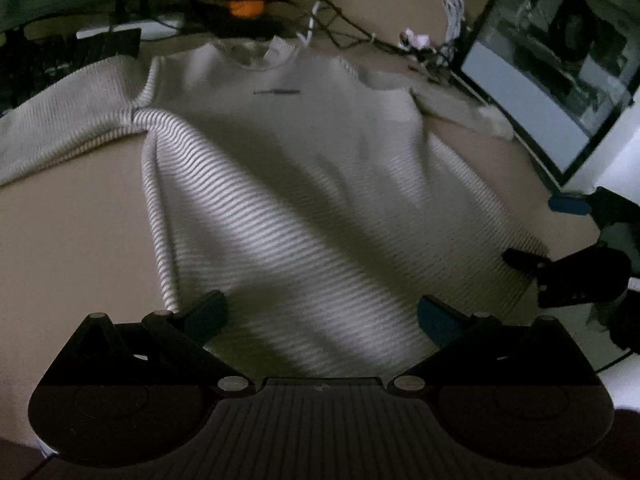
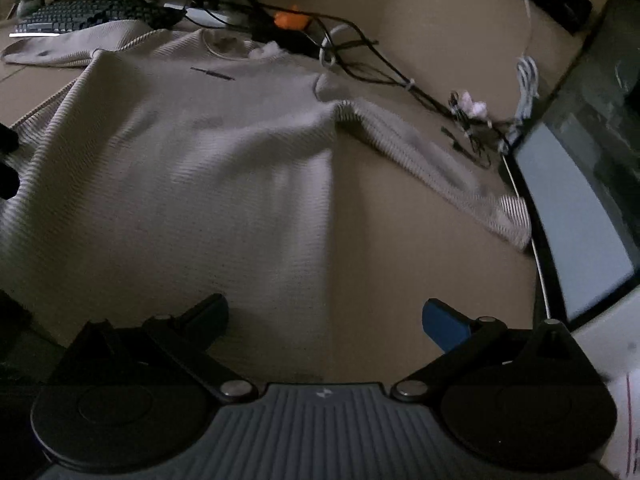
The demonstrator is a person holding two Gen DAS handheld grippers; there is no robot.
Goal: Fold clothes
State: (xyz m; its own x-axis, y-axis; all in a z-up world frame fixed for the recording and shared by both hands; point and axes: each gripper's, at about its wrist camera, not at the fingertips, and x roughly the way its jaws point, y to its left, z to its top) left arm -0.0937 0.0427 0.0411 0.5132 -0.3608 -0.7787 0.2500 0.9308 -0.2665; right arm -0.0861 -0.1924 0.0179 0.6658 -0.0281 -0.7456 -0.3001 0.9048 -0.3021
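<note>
A cream ribbed sweater (image 1: 280,168) lies spread front up on the beige table, collar at the far side and both sleeves out to the sides. It also shows in the right wrist view (image 2: 180,168). My left gripper (image 1: 322,318) is open and empty, just above the sweater's near hem. My right gripper (image 2: 324,316) is open and empty over the hem's right corner, one finger above cloth and the blue-padded one above bare table. The right gripper also shows in the left wrist view (image 1: 560,240), at the hem's right corner.
A monitor (image 1: 560,68) stands at the right, close to the right sleeve (image 2: 460,180). A keyboard (image 2: 80,16), tangled cables (image 2: 380,68) and an orange object (image 2: 290,20) lie behind the collar. Bare table (image 1: 72,248) lies left of the sweater.
</note>
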